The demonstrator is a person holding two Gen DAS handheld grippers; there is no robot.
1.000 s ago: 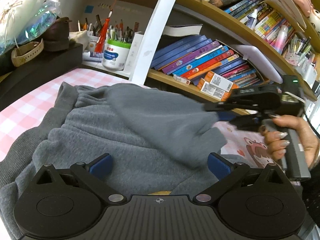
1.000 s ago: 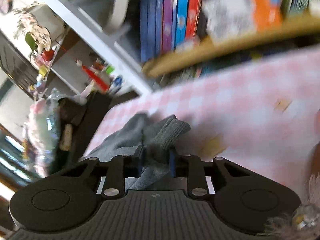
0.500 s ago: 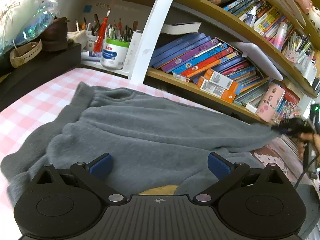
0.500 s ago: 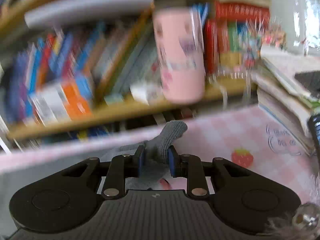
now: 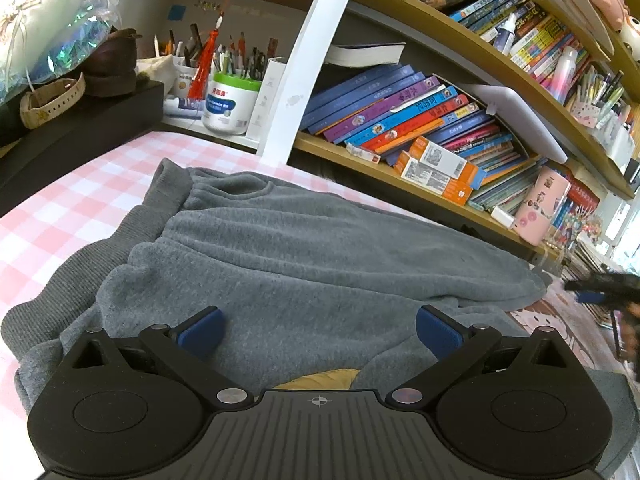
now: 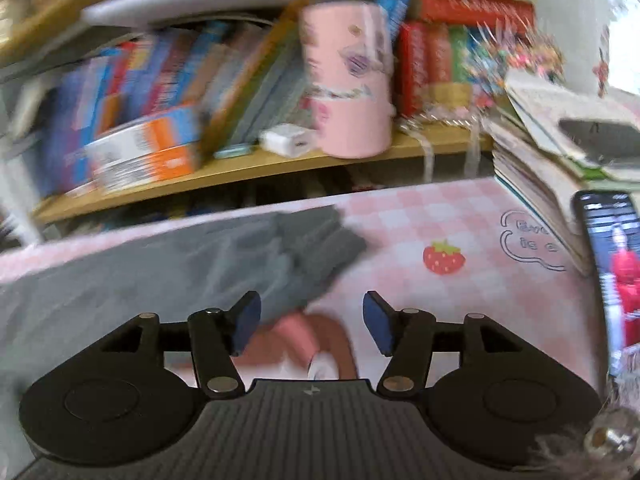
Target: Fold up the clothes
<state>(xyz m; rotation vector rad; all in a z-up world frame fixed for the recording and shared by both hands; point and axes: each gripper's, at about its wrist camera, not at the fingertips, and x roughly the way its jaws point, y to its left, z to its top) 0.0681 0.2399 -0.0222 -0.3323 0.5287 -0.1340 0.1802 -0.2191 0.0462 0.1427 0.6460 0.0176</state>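
**Cuff let go, sweater flat**

My right tool [image 6: 311,322], angled downward, has just spread; the grey sweater [image 5: 320,264] cuff lies ahead-left, unpinched. My left tool [image 5: 318,332] hovers spread over it on the worktop [image 5: 60,208]. A white tub [image 5: 230,104] holds pens.

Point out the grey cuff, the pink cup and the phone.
Cuff [image 6: 320,244], right wrist view, ribbed end.
Cup [image 6: 348,80], right wrist view, middle of its side.
Phone [image 6: 612,272], right wrist view, screen.

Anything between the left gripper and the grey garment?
Nothing visible. The left gripper hangs open directly over the grey garment, which lies spread on the pink checked cloth with only fabric between the blue pads.
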